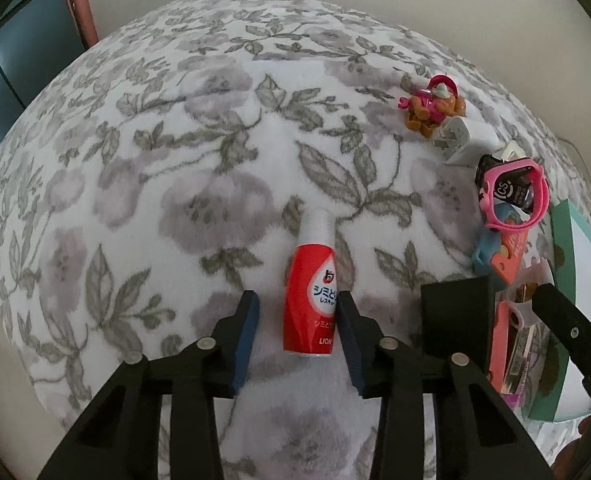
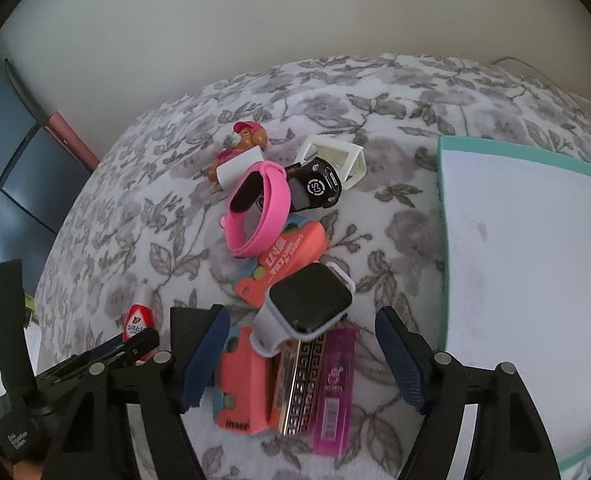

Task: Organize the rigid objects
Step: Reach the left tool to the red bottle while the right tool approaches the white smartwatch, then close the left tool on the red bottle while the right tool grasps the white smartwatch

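Left wrist view: the left gripper (image 1: 298, 322) is straddling the red bottle (image 1: 310, 307), one pad touching, the other apart, nothing gripped yet; closing comes next.

Right wrist view: the right gripper (image 2: 301, 354) is hanging wide and empty over the harmonica (image 2: 301, 390) and white smartwatch (image 2: 305, 306); it likely needs lowering.

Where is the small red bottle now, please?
The red bottle lies on the floral blanket between the left gripper fingers, left of the cluttered pile; the right wrist view shows it at lower left.

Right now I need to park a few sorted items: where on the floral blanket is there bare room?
The floral blanket is bare left of and beyond the red bottle. Crowded: the strip from the toy dog and pink band to the harmonica, beside the teal-edged box.
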Demonstrator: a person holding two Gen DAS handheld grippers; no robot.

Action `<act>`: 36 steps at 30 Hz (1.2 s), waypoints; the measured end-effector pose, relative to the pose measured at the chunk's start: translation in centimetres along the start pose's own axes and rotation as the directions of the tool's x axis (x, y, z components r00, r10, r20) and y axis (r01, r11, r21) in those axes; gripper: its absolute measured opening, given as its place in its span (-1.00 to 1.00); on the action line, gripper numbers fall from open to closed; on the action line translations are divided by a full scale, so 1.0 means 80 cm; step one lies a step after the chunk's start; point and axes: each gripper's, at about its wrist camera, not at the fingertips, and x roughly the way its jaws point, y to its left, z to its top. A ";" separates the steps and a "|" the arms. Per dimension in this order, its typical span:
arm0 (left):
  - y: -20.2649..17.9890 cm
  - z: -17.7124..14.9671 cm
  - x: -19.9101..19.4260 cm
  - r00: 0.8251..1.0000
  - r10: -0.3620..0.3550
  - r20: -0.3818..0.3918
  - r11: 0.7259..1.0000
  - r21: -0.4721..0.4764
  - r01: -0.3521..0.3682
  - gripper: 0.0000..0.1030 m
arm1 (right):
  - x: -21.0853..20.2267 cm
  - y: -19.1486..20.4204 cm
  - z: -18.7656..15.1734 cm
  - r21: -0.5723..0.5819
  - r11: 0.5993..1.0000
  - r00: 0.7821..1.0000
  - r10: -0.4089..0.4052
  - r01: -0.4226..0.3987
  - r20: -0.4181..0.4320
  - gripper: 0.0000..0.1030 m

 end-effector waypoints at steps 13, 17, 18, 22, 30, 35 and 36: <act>-0.019 0.022 0.015 0.998 0.034 0.050 0.999 0.036 -0.036 -0.34 | 0.020 -0.007 0.006 0.019 1.000 1.000 0.008 -0.008 0.001 0.16; -0.023 0.029 0.019 0.998 0.023 0.050 0.999 0.032 -0.025 -0.44 | 0.016 -0.008 0.006 0.024 1.000 1.000 0.003 -0.003 0.012 0.14; -0.023 0.026 0.018 0.999 0.017 0.050 0.999 0.029 -0.018 -0.45 | 0.015 -0.009 0.006 0.025 1.000 1.000 -0.001 0.000 0.017 0.13; -0.010 0.013 0.009 0.999 -0.006 0.047 1.000 0.019 0.005 -0.45 | 0.006 -0.014 0.008 0.043 0.999 0.999 -0.002 0.000 0.041 0.13; 0.001 0.010 0.005 0.998 -0.065 0.026 0.998 -0.021 0.066 -0.45 | -0.025 -0.017 0.017 0.054 0.999 0.994 -0.001 -0.005 0.110 0.13; 0.001 0.008 0.003 0.997 -0.074 0.017 0.997 -0.030 0.074 -0.45 | -0.048 -0.018 0.021 0.048 0.999 0.990 -0.007 0.000 0.143 0.11; 0.002 0.007 0.002 0.997 -0.076 0.015 0.997 -0.034 0.077 -0.45 | -0.052 -0.019 0.021 0.052 0.999 0.989 -0.007 -0.001 0.148 0.11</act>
